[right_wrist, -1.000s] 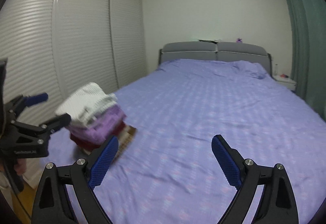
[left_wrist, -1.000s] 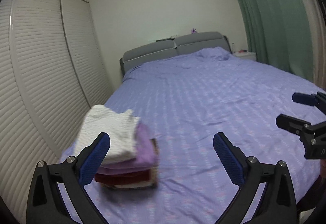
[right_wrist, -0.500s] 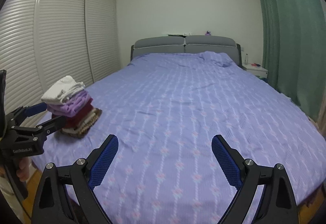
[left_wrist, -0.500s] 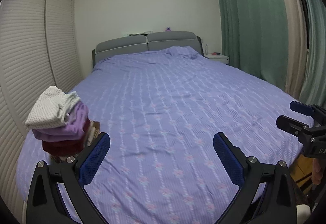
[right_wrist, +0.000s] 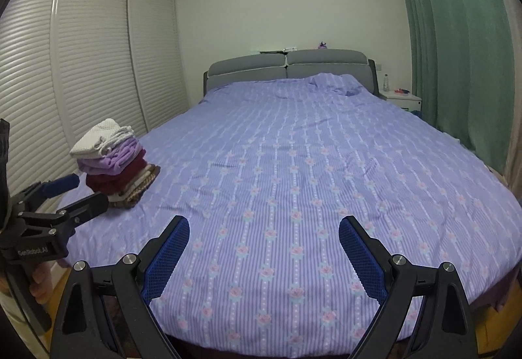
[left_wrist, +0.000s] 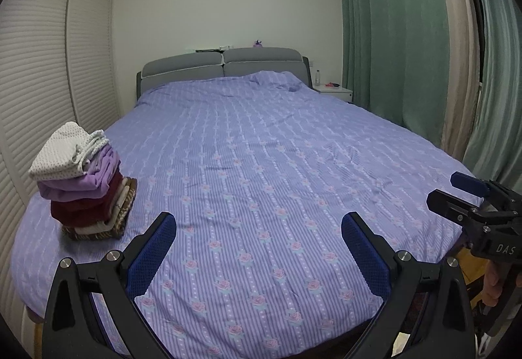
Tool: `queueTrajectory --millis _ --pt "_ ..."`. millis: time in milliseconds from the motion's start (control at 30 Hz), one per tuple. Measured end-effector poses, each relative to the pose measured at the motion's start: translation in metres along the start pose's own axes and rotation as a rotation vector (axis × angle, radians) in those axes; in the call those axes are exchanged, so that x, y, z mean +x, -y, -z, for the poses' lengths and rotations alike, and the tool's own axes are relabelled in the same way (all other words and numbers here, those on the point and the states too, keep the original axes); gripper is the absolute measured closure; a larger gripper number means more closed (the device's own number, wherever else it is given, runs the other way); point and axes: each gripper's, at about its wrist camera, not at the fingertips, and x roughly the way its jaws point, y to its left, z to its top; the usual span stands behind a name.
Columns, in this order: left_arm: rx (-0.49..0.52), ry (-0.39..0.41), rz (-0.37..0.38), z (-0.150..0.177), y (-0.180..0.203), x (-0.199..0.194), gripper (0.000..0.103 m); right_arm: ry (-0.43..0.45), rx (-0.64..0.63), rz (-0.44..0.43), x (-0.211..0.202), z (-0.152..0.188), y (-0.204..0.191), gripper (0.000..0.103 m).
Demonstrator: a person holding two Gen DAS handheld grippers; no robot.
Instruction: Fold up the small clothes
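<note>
1. The stack (left_wrist: 86, 186) of folded clothes sits at the left edge of the left wrist frame, near the foot corner of the bed (left_wrist: 261, 179). A white dotted piece lies on top, lilac and dark red pieces below it, and brown knit at the bottom.

2. The left hand-held gripper (left_wrist: 257, 244) hovers above the sheet at the bottom of its frame with its jaws spread wide and nothing between the blue pads. The right hand-held gripper (right_wrist: 262, 246) looks the same in its own view: wide apart and carrying nothing. Each also shows at the edge of the other's frame.

3. No loose garment is visible on the bed in either view, so the folding looks finished or paused (my judgement only, since whatever lies below the frames is hidden).

4. Risk, tipping: the stack leans, with its top pieces overhanging toward the left of the frame. A knock from the left hand-held gripper, which is the nearer one, could topple it.

5. Risk, sliding off: the stack stands close to the mattress edge on soft bedding. Pressing the sheet nearby, or tugging it, could tilt the base and send pieces to the floor.

6. Risk, unfolding: the white piece sits loosely with its edges fanned out. Adding another garment with one jaw dragging across it could pull the folds apart.
</note>
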Motion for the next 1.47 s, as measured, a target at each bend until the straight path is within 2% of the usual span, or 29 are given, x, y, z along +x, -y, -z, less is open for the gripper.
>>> queueTrajectory --millis 800,1100,1467 --pt "-0.007 -0.004 0.047 0.0030 0.0045 -0.0061 0.000 0.004 0.006 -0.004 -0.0052 0.0046 -0.0006 0.009" --pt "0.025 0.018 0.028 0.0040 0.0103 -0.0094 0.000 0.002 0.007 -0.009 -0.0045 0.0040 -0.0028 0.009" --pt "0.005 0.014 0.016 0.0034 0.0079 -0.0098 0.000 0.002 0.009 -0.012 -0.0043 0.0042 -0.0056 0.009"
